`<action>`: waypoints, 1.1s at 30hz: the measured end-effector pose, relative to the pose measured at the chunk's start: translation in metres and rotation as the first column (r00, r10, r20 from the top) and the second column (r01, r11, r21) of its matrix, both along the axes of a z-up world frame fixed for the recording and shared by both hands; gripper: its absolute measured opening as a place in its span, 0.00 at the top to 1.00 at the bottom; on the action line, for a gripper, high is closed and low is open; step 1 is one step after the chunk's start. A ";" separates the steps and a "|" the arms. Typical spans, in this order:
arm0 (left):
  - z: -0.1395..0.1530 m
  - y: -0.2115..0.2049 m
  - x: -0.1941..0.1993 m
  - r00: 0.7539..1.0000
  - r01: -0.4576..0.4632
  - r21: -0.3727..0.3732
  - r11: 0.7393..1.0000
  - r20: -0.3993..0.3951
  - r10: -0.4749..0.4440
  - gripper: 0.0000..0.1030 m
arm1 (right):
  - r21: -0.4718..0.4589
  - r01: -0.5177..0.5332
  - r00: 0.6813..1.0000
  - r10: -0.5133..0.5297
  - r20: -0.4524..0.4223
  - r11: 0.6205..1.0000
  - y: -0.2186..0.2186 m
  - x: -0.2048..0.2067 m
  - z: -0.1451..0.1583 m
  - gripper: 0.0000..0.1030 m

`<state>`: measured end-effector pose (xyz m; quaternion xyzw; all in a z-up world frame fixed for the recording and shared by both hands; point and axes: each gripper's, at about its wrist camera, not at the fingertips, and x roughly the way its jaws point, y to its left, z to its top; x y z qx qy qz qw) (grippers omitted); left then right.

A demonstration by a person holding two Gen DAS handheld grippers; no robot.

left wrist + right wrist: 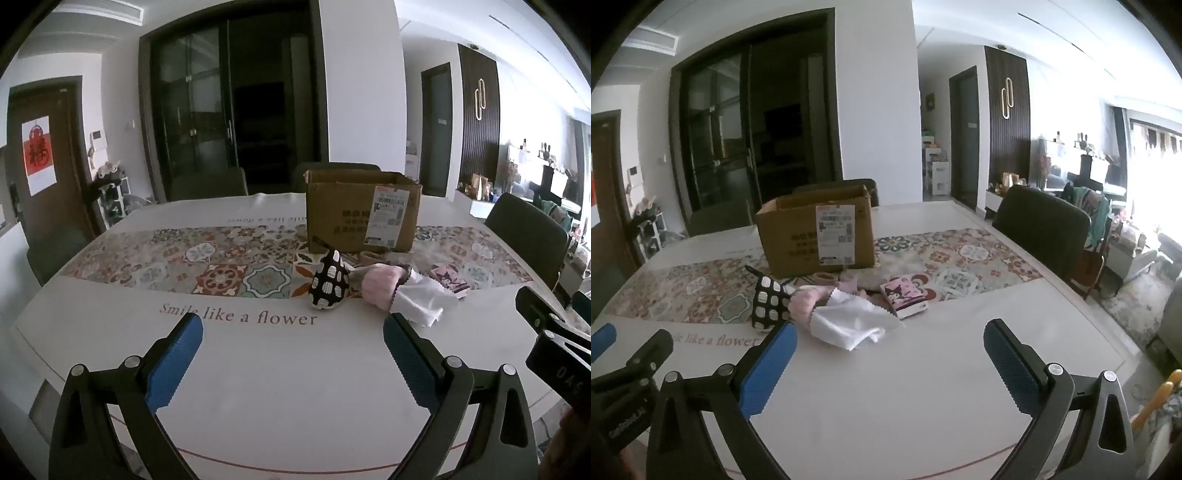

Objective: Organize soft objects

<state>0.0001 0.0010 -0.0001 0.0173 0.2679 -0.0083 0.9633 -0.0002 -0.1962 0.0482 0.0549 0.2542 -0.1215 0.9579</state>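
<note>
A heap of soft things lies on the table in front of an open cardboard box [362, 212] [816, 230]: a black-and-white patterned pouch [330, 283] [768, 303], a pink fluffy item [380, 286] [805, 301], a white cloth [424, 301] [853, 323] and a pink cartoon-print pack [452, 280] [905, 295]. My left gripper [291, 328] is open and empty, short of the heap. My right gripper [890, 336] is open and empty, just in front of the white cloth.
The white table [277, 369] has a patterned runner [207, 266] across its middle and the words "Smile like a flower". Dark chairs stand at the far side [207, 182] and at the right [1041, 225]. The right gripper's body shows at the left view's right edge [554, 343].
</note>
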 end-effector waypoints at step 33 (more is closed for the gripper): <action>-0.004 -0.002 -0.001 1.000 -0.019 0.015 1.000 0.006 0.019 0.02 | 0.001 -0.001 1.000 0.001 0.006 1.000 -0.002 0.003 0.000 0.00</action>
